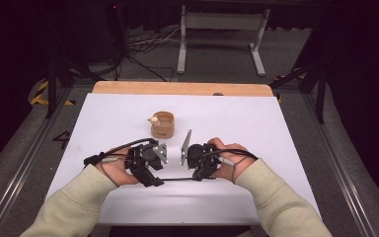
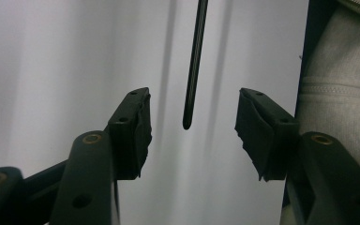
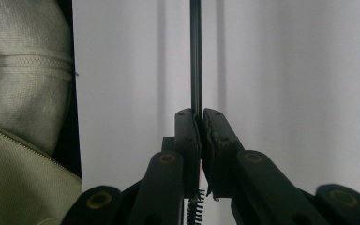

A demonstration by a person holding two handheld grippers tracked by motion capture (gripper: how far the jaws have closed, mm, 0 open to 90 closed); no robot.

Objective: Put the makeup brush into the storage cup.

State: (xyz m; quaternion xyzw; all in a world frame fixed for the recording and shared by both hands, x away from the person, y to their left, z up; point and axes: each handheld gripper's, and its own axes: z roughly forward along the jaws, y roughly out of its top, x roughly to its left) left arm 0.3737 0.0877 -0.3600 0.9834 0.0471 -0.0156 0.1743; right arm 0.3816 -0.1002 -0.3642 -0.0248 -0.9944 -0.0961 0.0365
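Low in the centre of the high view, two hands in pale sleeves rest on the white table (image 1: 256, 123), each with a tool: left gripper (image 1: 154, 180) at lower centre-left, right gripper (image 1: 197, 177) just right of it, jaws turned toward each other. Between them runs a thin black rod (image 1: 177, 178), level on the sheet. Above them, near frame centre, stands a small wooden cup (image 1: 162, 124) with a pale object at its rim — too small to identify. Left gripper view: left gripper (image 2: 193, 123) jaws rise from the bottom corners and stand apart, pads clear of the rod (image 2: 195, 61), whose rounded tip hangs from the top edge into the gap between them, touching neither. A pale sleeve (image 2: 342, 75) fills the right edge. Right gripper view: right gripper (image 3: 199, 117) jaws are pressed together at centre, clamped on the rod (image 3: 196, 56), which runs straight up to the top edge. A coiled spring (image 3: 193, 211) shows below the pads — bottom centre. A pale sleeve (image 3: 26, 93) takes up the left side.
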